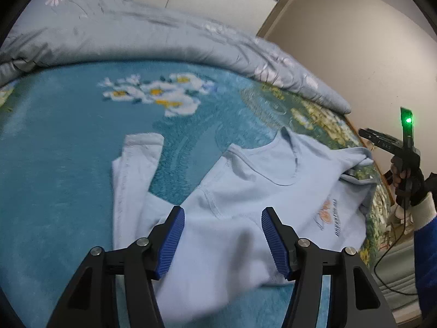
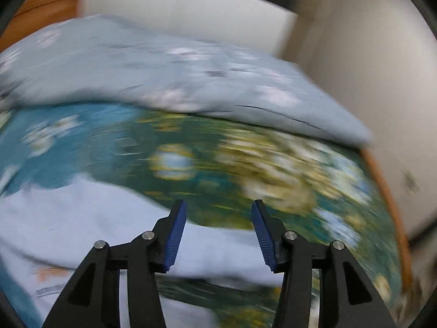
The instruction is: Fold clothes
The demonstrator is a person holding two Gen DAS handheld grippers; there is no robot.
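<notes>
Pale blue shirt (image 1: 245, 191) on teal floral blanket (image 1: 54, 177), near right, front up, left sleeve out, right sleeve bunched. No body fold visible; sleeves and body left. Left gripper (image 1: 222, 242) and right gripper (image 2: 218, 235) wide apart, empty, above shirt.

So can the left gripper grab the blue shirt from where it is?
Probably yes. The left gripper is open right above the light blue shirt, which lies flat on the blanket with nothing between them.
</notes>
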